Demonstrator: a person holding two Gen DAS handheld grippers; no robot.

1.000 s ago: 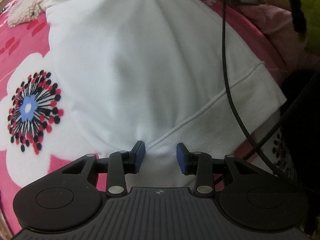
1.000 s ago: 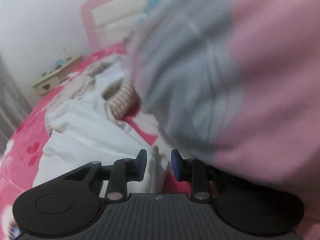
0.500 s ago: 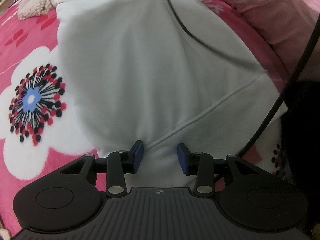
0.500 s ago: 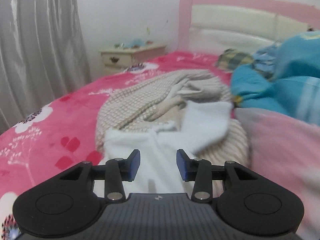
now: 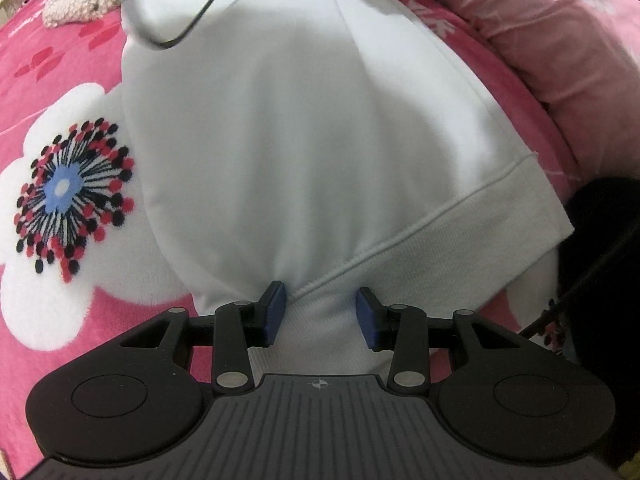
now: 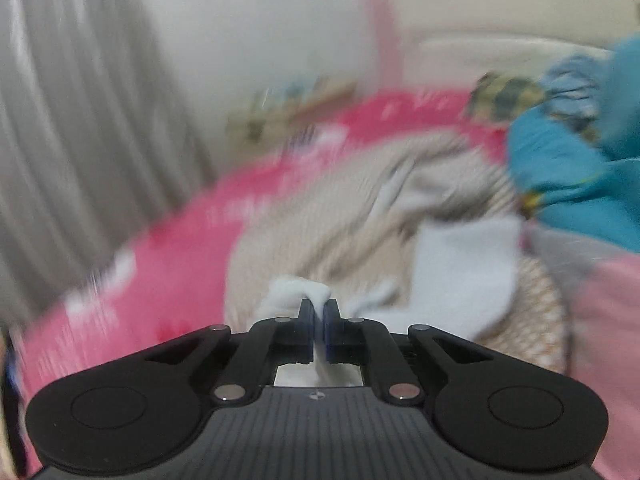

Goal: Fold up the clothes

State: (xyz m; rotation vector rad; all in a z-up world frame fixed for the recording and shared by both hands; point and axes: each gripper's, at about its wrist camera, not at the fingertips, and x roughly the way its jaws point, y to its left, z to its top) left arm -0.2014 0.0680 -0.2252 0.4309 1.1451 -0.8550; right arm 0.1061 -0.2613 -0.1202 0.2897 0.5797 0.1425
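In the left wrist view, your left gripper (image 5: pixel 320 312) sits low over the ribbed hem of the white sweatshirt (image 5: pixel 304 128), jaws wide apart with the hem lying between the blue pads (image 5: pixel 276 312) but not pinched. The sweatshirt lies spread on the pink floral bedspread (image 5: pixel 60 280); a black cable (image 5: pixel 204 8) crosses its far end, and a pink pillow (image 5: pixel 560 40) lies to the right. Half a second ago the gripper stood the same way.

In the right wrist view, blurred by motion, your right gripper (image 6: pixel 319 330) is clamped on a fold of the white sweatshirt (image 6: pixel 298 292), which bunches above the pads. Beyond lie a beige knit (image 6: pixel 320 224) and blue clothing (image 6: pixel 580 184). Half a second ago these jaws were spread and empty.
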